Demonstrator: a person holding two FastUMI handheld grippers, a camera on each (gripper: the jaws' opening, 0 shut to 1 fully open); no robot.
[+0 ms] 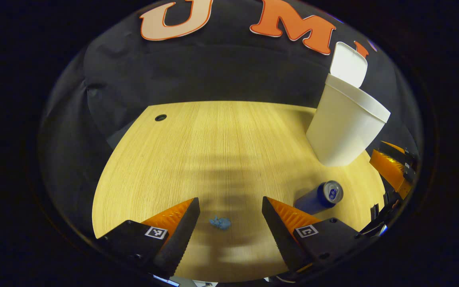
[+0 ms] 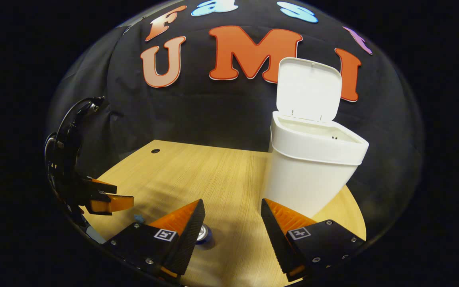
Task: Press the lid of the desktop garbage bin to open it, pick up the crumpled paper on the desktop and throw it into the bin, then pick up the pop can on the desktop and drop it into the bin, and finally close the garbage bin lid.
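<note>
Bin (image 2: 313, 175) lid (image 2: 308, 88) is popped up, smooth white plastic. My left gripper (image 1: 229, 219) has its fingers spread over the crumpled blue paper (image 1: 220, 223) on the woodgrain surface (image 1: 213, 151). Right gripper (image 2: 231, 227) is spread too, with the pop can (image 1: 320, 197) just beside the bin.

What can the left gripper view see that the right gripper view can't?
Left gripper view: the whole crumpled paper, and the pop can with its blue side. Right gripper view: the inner face of the open lid, and a cable loop above the left gripper. Both: the white bin, the wooden table and its hole.
</note>
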